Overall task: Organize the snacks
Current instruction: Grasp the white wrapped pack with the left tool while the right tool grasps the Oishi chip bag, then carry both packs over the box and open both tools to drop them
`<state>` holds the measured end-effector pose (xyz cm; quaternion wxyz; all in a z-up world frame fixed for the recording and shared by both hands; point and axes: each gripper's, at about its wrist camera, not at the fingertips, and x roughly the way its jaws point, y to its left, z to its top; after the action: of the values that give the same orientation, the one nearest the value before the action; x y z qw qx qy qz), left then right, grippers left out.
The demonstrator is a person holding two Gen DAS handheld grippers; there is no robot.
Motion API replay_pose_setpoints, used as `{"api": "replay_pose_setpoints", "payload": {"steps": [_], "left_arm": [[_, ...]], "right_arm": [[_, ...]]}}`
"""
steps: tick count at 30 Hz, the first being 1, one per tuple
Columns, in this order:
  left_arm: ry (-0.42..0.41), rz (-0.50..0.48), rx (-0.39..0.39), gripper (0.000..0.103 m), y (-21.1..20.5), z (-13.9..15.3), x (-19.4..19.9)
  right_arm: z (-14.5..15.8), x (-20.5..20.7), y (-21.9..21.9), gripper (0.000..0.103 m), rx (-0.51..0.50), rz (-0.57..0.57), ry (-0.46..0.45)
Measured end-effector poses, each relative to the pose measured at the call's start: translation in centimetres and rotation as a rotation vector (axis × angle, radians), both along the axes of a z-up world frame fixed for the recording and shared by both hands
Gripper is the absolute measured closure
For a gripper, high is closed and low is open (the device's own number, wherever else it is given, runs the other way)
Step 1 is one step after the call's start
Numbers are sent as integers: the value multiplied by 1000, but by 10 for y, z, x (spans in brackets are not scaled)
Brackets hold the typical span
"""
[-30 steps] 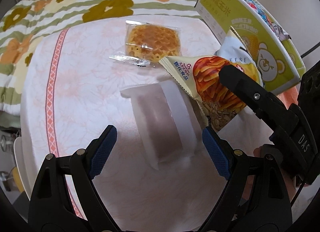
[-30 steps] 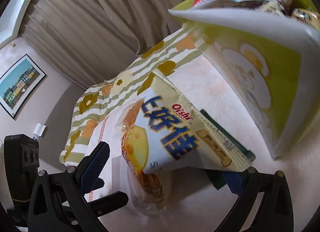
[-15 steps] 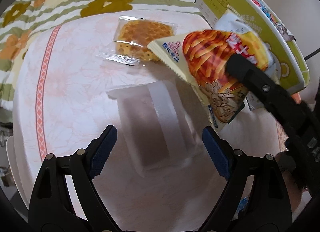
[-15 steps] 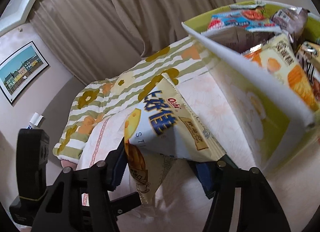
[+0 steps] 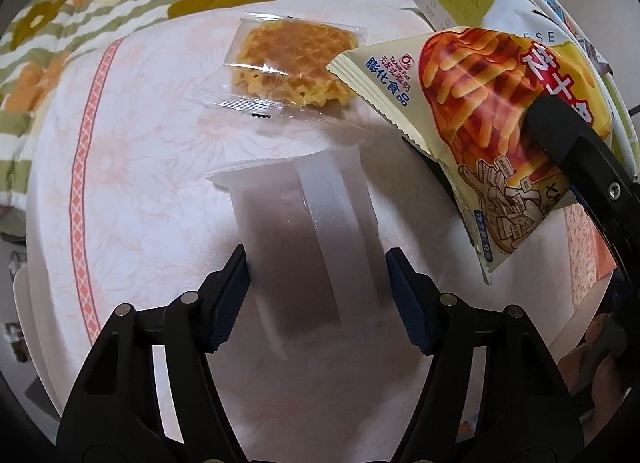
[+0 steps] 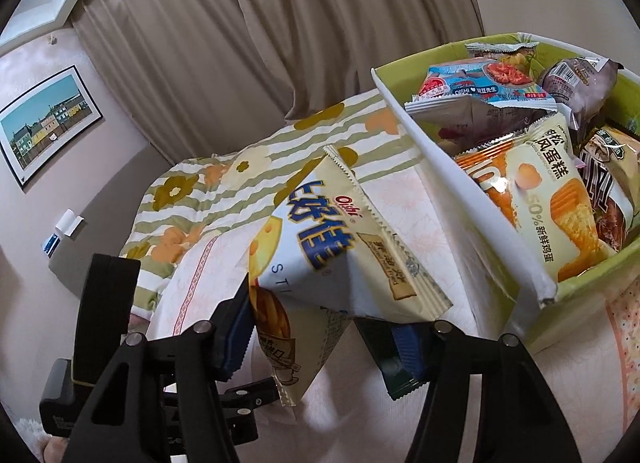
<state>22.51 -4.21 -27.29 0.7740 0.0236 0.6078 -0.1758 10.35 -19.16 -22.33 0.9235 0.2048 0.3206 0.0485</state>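
Left wrist view: the left claw (image 5: 318,295) has its blue pads (image 5: 228,303) pressed against both long sides of a frosted white packet (image 5: 308,231) that lies flat on the desk (image 5: 132,191), so the claw is clamped on the packet. Beyond the packet, a clear-wrapped waffle (image 5: 294,63) lies on the desk, well apart from it. To the right of the packet, a chip bag (image 5: 480,111) hangs off the desk, gripped by the right claw.

Right wrist view: the right claw (image 6: 324,337) is closed on the chip bag (image 6: 340,259), which is raised and tilted, just beside the near wall of a green box (image 6: 460,191). The bag is outside the box and partly overlaps its wall in this view; contact cannot be judged. The box holds several snack packs (image 6: 532,199). Behind the box lie a flowered quilt (image 6: 224,191) and a curtain (image 6: 280,31).
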Motion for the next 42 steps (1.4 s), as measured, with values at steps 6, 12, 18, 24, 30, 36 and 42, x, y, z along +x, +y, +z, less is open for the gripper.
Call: {"api": "replay_pose_setpoints", "payload": {"steps": [6, 12, 18, 24, 30, 36, 42], "left_arm": [[4, 5, -37, 41, 13, 2, -3], [-30, 11, -85, 41, 28, 21, -6], [-95, -6, -125, 41, 35, 61, -6], [-171, -62, -170, 41, 28, 114, 0], [-245, -114, -207, 41, -3, 163, 5], [-298, -122, -230, 41, -58, 191, 3], [-293, -83, -258, 41, -127, 194, 4]], "right_arm": [[6, -2, -2, 46, -6, -6, -6], [15, -4, -2, 46, -2, -19, -23], [41, -11, -3, 46, 0, -42, -68], [82, -24, -16, 46, 17, -89, -115], [117, -36, -55, 46, 27, -133, -146], [142, -43, -112, 46, -14, -116, -161], [153, -39, -178, 46, -58, -58, -135]]}}
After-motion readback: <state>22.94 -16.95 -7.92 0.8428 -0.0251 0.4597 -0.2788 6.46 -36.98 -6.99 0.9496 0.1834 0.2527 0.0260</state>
